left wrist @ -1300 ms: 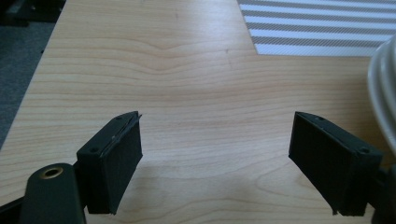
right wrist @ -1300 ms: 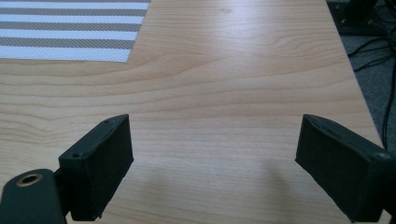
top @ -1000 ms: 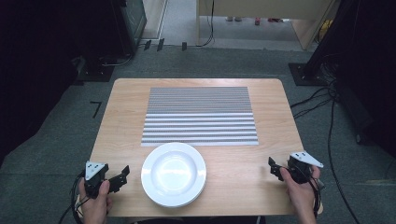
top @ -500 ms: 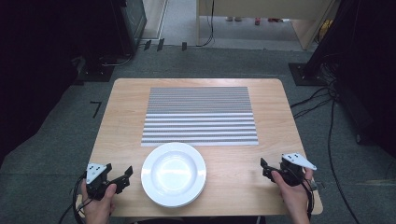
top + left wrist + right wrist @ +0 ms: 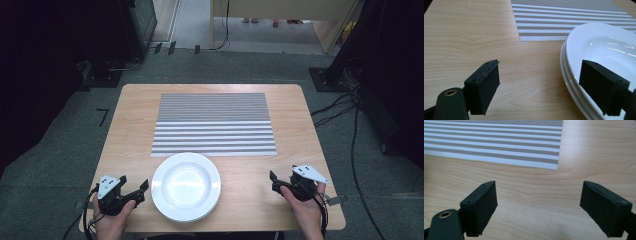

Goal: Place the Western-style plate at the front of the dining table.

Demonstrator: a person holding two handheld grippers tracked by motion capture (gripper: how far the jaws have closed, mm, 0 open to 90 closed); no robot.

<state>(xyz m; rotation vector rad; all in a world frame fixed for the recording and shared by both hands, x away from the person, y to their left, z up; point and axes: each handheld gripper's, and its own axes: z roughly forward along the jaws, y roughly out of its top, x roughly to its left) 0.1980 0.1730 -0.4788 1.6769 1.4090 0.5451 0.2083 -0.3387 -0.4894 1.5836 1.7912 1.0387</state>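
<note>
1. Where the left gripper (image 5: 540,92) is seen in its own view, both black jaws stand wide apart with nothing between them; the right-hand jaw of that view overlaps the near rim of the white plate (image 5: 604,50), though contact cannot be confirmed.
2. Two rims, one under the other, show at the plate's edge in the left gripper view, suggesting stacked plates; the exact count cannot be told.
3. In the right gripper view, the right gripper (image 5: 539,207) likewise has its jaws spread and empty, with bare wood between them.
4. From above, the left gripper (image 5: 136,192) sits at the near left corner of the table, just beside the plate (image 5: 186,186), its jaws pointing toward it.
5. The right gripper (image 5: 275,181) sits at the near right, apart from the plate, jaws pointing left.
6. Each gripper is held by a hand: left hand (image 5: 112,220), right hand (image 5: 305,207).
7. The plate rests at the near centre of the wooden table (image 5: 130,130), its far rim just touching or overlapping the near edge of the striped placemat (image 5: 214,122).
8. The placemat, grey and white in bands, lies flat across the table's middle and far portion.
9. Cables (image 5: 335,105) trail across the grey floor to the right of the table.
</note>
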